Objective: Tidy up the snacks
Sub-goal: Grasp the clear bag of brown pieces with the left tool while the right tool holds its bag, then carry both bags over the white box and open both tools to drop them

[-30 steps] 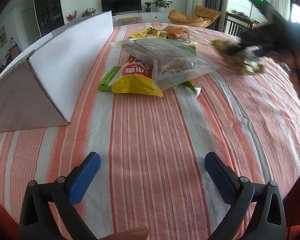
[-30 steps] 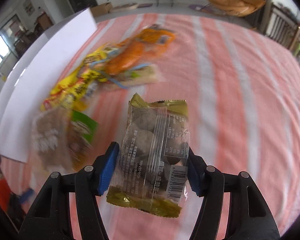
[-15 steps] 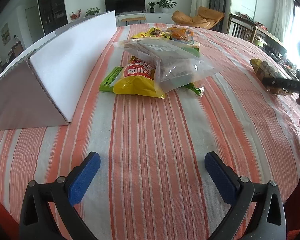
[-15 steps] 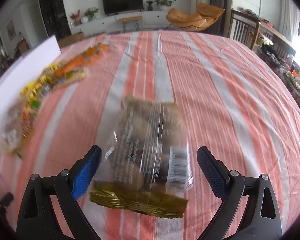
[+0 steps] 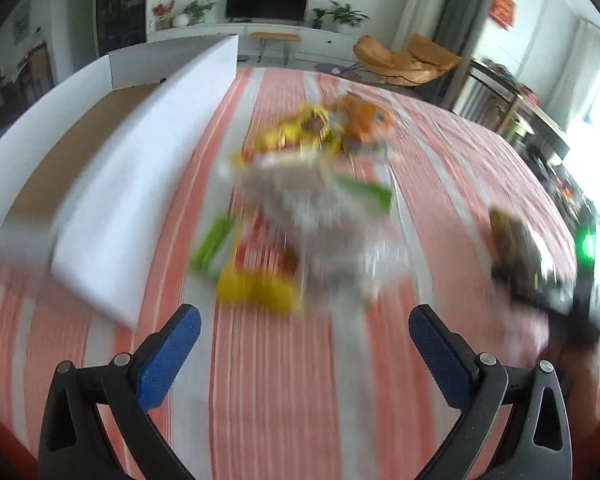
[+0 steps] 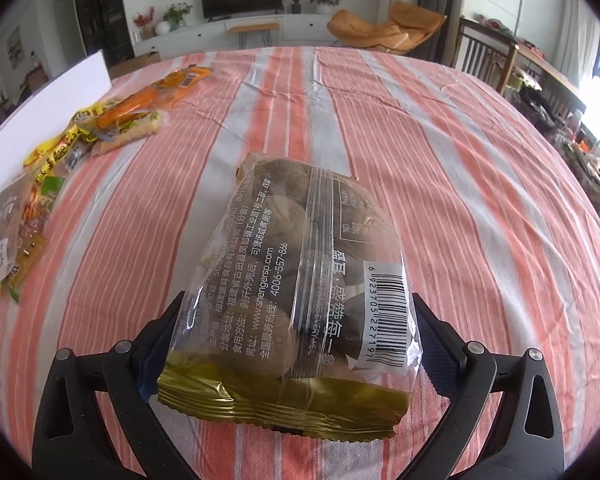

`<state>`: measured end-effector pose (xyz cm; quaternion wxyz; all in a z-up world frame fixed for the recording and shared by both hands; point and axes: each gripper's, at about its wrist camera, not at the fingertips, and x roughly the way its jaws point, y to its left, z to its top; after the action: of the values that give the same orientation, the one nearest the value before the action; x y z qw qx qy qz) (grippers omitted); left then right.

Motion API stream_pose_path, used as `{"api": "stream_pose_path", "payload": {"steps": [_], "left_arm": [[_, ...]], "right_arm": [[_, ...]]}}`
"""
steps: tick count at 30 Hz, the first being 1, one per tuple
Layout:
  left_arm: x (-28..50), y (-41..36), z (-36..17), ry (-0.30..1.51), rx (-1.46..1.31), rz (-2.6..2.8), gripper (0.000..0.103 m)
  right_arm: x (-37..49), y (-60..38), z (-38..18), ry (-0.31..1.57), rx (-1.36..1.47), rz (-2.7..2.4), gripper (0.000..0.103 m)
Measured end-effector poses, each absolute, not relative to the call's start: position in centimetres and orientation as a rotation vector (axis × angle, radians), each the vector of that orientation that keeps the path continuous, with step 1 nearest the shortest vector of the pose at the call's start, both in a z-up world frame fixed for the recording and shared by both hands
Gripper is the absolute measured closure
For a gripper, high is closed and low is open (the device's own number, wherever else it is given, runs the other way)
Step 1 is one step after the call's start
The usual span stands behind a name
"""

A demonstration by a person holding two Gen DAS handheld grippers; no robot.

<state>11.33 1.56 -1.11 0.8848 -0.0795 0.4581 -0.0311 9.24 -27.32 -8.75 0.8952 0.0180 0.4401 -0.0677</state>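
Now we should draw the right gripper (image 6: pixel 296 344) straight back, its jaws opening wide around the clear, gold-edged packet of brown nuts (image 6: pixel 300 292) lying on the striped tabletop (image 6: pixel 440 152) between them, while the left gripper (image 5: pixel 304 344) hangs empty, jaws wide.

Tools: two, the left tool (image 5: pixel 304 340) and the right tool (image 6: pixel 296 344)
Clear packet of brown round snacks (image 6: pixel 300 288): one
White cardboard box (image 5: pixel 140 184): one
Snack packets in the heap (image 6: pixel 100 128): blurred, uncountable
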Motion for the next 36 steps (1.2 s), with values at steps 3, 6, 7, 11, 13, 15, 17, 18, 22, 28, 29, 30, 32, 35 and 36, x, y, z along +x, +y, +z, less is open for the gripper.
{"api": "stream_pose_path", "payload": {"steps": [3,6,7,11,13,15,17,18,22,28,29,30,32,35,36], "left_arm": [[16.8,0.5,-1.7,1.025,-0.177,0.03,0.0],[20.6,-0.7,-3.8,1.107,-0.121,0.134,0.0],[21.5,-1.3,-4.5,1.125,-0.096,0.158,0.0],[21.5,-1.2,-3.9,1.055,-0.114,0.136,0.049],[20.9,0.0,-3.8,1.051,-0.161,0.047,0.055],[19.4,1.6,-3.4,1.035,-0.213,-0.03,0.061],[17.5,3.2,-2.6,1.009,-0.271,-0.078,0.061],[16.5,3.8,-2.1,0.995,-0.295,-0.109,0.061],[13.0,5.5,0.0,0.946,-0.346,-0.178,0.061],[10.5,6.7,2.5,0.9,-0.395,-0.239,0.061],[10.5,6.7,2.7,0.895,-0.397,-0.246,0.061],[10.6,6.8,2.8,0.893,-0.397,-0.248,0.061],[10.6,7.0,2.9,0.889,-0.409,-0.255,0.061],[10.0,7.9,3.1,0.88,-0.442,-0.265,0.061],[9.7,8.4,3.3,0.872,-0.452,-0.265,0.061]], "right_arm": [[9.2,-27.3,-8.8,0.912,0.037,-0.139,0.002],[9.2,-27.4,-8.8,0.912,0.037,-0.139,0.002],[9.2,-27.4,-8.8,0.912,0.037,-0.138,0.002],[9.2,-27.3,-8.9,0.911,0.038,-0.137,0.002],[9.2,-27.3,-8.9,0.911,0.04,-0.136,0.002],[9.2,-27.4,-8.9,0.91,0.043,-0.132,0.001],[9.2,-27.4,-9.0,0.909,0.049,-0.128,0.001],[9.1,-27.5,-9.0,0.908,0.052,-0.125,0.001],[9.0,-27.9,-8.9,0.898,0.08,-0.106,0.0],[10.8,-30.8,-6.8,1.104,0.291,0.028,0.002],[11.0,-31.1,-6.3,1.117,0.318,0.028,0.002],[11.4,-31.2,-5.6,1.13,0.323,0.027,0.002],[12.3,-30.3,-4.9,1.156,0.262,0.023,0.002],[13.2,-28.1,-5.8,1.217,0.124,0.029,0.004],[13.2,-27.8,-6.3,1.237,0.085,0.02,0.01]]}}
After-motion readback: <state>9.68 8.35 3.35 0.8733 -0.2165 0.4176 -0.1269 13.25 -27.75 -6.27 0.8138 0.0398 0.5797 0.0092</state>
